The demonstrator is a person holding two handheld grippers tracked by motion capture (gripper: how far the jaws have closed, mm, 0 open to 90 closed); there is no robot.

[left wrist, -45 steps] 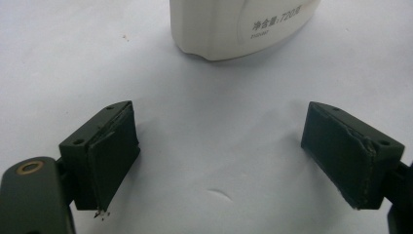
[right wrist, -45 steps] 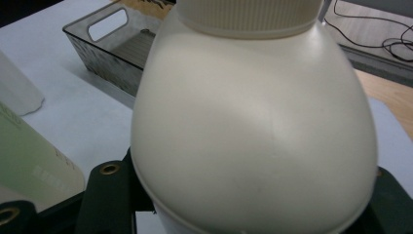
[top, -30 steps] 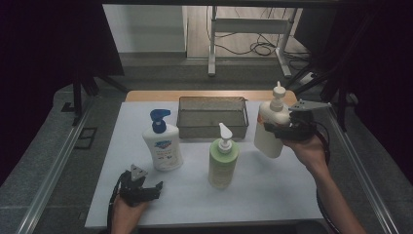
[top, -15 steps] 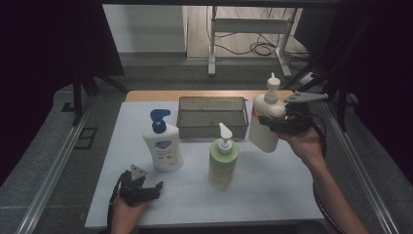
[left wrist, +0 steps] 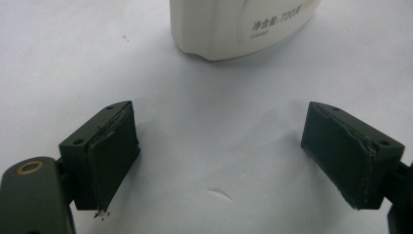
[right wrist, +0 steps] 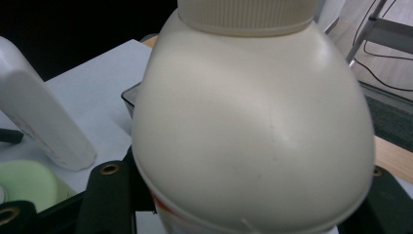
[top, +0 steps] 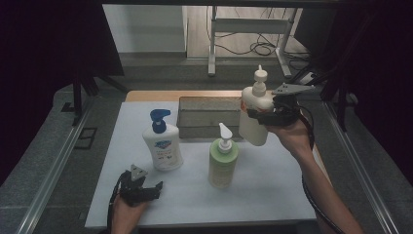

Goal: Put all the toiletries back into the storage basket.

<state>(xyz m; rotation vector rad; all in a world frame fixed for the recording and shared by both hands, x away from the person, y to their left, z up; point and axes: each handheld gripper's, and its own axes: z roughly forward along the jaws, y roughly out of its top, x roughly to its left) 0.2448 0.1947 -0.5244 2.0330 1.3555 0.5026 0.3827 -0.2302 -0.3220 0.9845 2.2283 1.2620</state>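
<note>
You are working at a white tabletop [top: 272, 195] in a dim room, with dark curtains at both sides and a pale floor with a metal stand and loose cables across the top of the high view.

At the lower left of that view your left hand [top: 127, 214] rests on the tabletop with the left gripper [top: 151, 191], its jaws pointing toward the right. In the left gripper view the jaws stand wide apart with nothing between them, only bare white surface, and the base of the white bottle with the blue pump [left wrist: 234, 24] sits at the top of that frame, well clear of the pads.

Just above and to the right of your left hand in the high view, that white bottle with the blue pump [top: 162, 146] stands upright. Right of it, near the middle, the green pump bottle [top: 223, 163] stands upright too. Behind the two, toward the upper middle, lies the grey metal basket [top: 204, 119], its long side across the frame.

Right of centre, the cream pump bottle [top: 255, 114] hangs in the air, clear of the tabletop, tilted slightly with its base toward the lower right, beside the basket's right end. The right gripper [top: 258, 116] holds it around the body; in the right gripper view the cream pump bottle [right wrist: 253, 126] sits between the black jaws, which clamp its flanks. Your right hand [top: 291, 136] and forearm run to the lower right corner.
</note>
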